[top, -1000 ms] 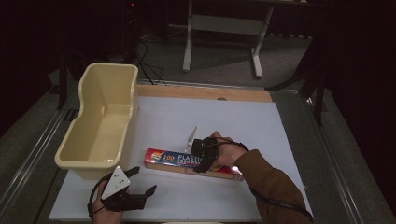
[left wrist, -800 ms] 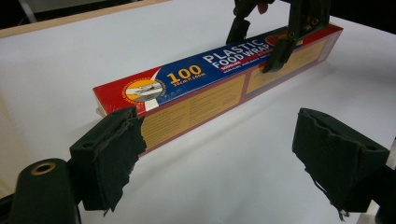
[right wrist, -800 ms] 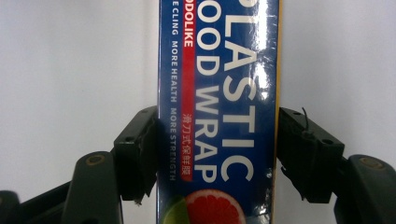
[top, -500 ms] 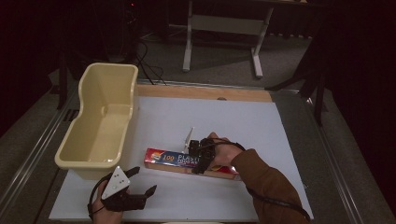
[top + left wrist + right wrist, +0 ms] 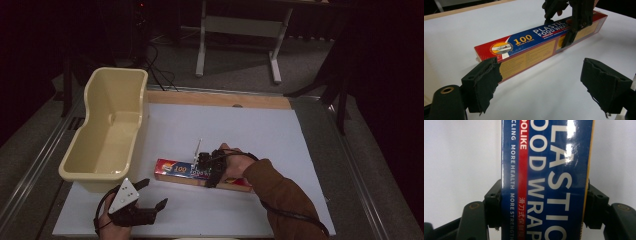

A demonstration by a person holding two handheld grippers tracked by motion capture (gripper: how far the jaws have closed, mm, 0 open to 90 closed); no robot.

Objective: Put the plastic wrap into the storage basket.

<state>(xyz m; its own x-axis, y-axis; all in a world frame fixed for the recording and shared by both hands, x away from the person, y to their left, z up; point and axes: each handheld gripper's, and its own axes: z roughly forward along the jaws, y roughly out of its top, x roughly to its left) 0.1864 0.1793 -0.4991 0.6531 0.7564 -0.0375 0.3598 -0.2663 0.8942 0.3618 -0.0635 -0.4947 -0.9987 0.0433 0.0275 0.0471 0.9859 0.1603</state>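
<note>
Now that the right gripper (image 5: 212, 170) has settled and clamps the long red-and-blue cardboard food-wrap box (image 5: 175, 168), lifting seems next; at seven o'clock, the left gripper (image 5: 145, 196) waits open.

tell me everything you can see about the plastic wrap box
The plastic wrap box is a long, narrow carton, seemingly glossy cardboard: blue top with white "PLASTIC FOOD WRAP" lettering, a yellow "100", red ends and a tan side panel of small print. It looks closed and lies flat on the white table, beside the cream tub without touching it. The right tongs straddle its width, jaws against both long sides. The left tongs sit open nearby, apart from it.
</note>
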